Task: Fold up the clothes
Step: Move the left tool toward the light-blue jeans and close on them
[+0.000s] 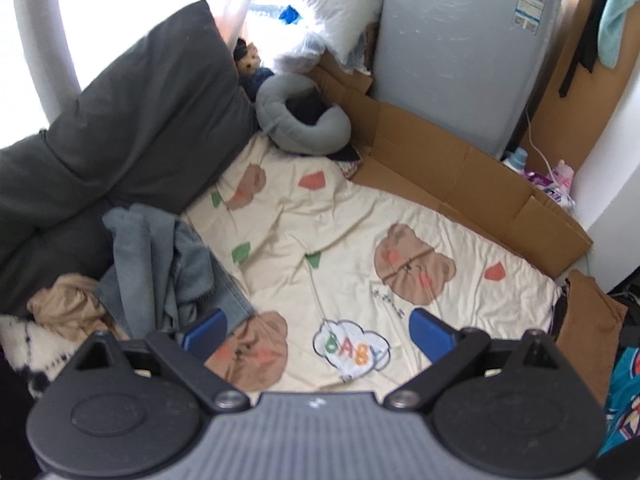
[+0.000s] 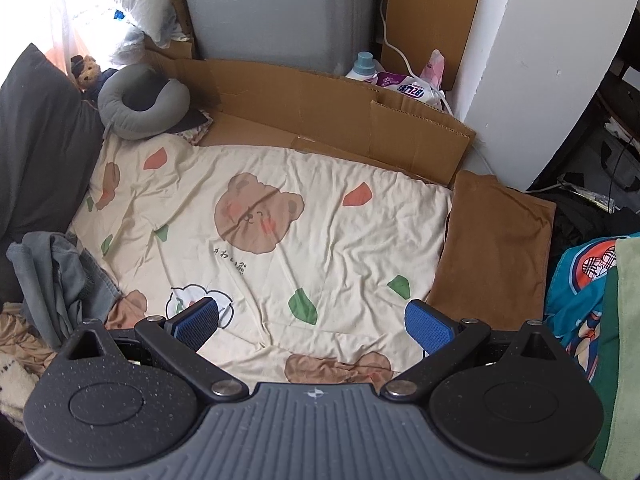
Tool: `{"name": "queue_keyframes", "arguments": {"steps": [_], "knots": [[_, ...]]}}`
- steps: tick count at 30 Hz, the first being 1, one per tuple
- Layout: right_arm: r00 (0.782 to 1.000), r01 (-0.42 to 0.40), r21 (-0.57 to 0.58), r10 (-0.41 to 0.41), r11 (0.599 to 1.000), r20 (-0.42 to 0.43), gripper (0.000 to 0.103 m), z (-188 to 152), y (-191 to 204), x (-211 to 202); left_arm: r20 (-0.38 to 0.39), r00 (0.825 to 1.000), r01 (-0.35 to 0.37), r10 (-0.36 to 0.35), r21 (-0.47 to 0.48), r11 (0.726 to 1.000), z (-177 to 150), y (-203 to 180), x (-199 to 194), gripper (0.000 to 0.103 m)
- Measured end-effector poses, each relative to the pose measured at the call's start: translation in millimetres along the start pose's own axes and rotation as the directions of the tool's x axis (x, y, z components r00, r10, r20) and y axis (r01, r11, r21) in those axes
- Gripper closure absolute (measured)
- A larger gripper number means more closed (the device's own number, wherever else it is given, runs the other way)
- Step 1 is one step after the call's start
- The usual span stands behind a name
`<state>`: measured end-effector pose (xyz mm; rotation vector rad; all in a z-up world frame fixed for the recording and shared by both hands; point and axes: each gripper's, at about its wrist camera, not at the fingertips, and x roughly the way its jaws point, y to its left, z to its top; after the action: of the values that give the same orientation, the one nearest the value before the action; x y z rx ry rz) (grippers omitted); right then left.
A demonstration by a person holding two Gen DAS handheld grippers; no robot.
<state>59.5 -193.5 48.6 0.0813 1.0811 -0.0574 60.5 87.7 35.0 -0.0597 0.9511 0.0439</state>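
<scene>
I see a cream bear-print bed sheet (image 2: 280, 216) lettered "BABY" in a white cloud. The crumpled grey-blue garments (image 1: 160, 264) are heaped at the sheet's left edge against a dark grey cushion (image 1: 132, 120) — bunched, no clear long axis, with a tan cloth (image 1: 68, 304) just beside. A folded brown garment (image 2: 496, 248) lies flat at the sheet's right edge, long axis running away from me. My left gripper (image 1: 316, 330) hangs with its blue fingers (image 1: 430, 332) spread apart, empty; my right gripper (image 2: 312, 322) likewise — fingers apart, nothing between them.
</scene>
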Motion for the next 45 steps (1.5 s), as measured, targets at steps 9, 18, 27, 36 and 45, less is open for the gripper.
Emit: {"name": "queue_keyframes", "arguments": {"steps": [9,18,27,36,45], "knots": [[1.000,-0.001,0.010,0.001,1.000,0.015,0.001,16.2,2.4,15.9,0.026,1.000,-0.002,0.002,0.017,1.000,15.7,12.0,8.6,0.004],[1.000,-0.002,-0.017,0.002,1.000,0.021,0.001,30.1,9.5,35.7,0.030,0.999,-0.011,0.012,-0.018,1.000,25.6,31.2,25.9,0.004],[0.999,-0.035,-0.016,0.035,0.999,0.001,0.001,42.6,12.0,65.8,0.018,0.999,-0.037,0.038,-0.062,0.997,27.7,50.5,49.9,0.004],[0.998,-0.064,-0.006,0.064,0.998,-0.001,0.001,51.4,10.4,99.1,-0.012,0.999,-0.044,0.043,-0.094,0.995,26.0,63.8,83.5,0.004],[0.997,-0.077,-0.056,0.076,0.995,-0.017,0.001,61.0,15.2,138.6,-0.055,0.998,-0.042,0.036,-0.117,0.992,17.4,79.7,118.9,0.004]]}}
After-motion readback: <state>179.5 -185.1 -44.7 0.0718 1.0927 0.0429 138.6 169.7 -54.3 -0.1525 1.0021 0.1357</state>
